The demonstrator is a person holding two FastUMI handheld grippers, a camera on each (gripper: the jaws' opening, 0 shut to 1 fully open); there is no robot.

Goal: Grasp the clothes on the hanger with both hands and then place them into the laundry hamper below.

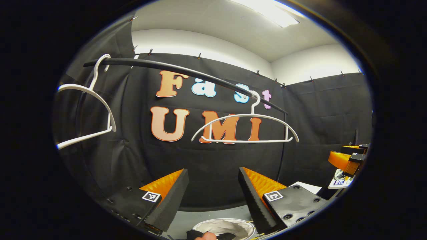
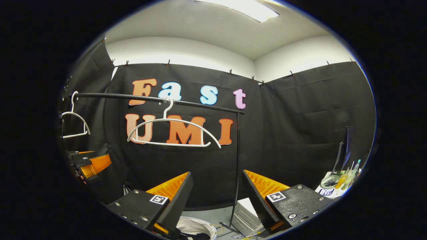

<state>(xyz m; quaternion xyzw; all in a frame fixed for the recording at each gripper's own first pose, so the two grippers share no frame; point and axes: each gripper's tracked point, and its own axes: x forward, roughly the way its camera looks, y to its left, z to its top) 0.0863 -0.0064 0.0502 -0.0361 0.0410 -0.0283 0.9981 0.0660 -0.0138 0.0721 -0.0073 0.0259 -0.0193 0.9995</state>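
Both hangers [image 1: 245,128] ahead of your fingers hang bare, the left gripper [image 1: 213,196] and right gripper [image 2: 217,200] are spread and empty, and dark cloth already lies in the hamper [image 1: 223,228] below them, so I judge the drop done and only a pull-back left.

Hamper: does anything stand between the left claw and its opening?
Nothing visible does. The hamper shows through the gap of the open left claw, with no object between them.

I see two bare white hangers [image 1: 245,128] on the black rail [image 1: 186,71], above and ahead of my jaws. Below the jaws sits the white-lined laundry hamper [image 1: 225,226] with dark clothes [image 1: 227,236] inside.
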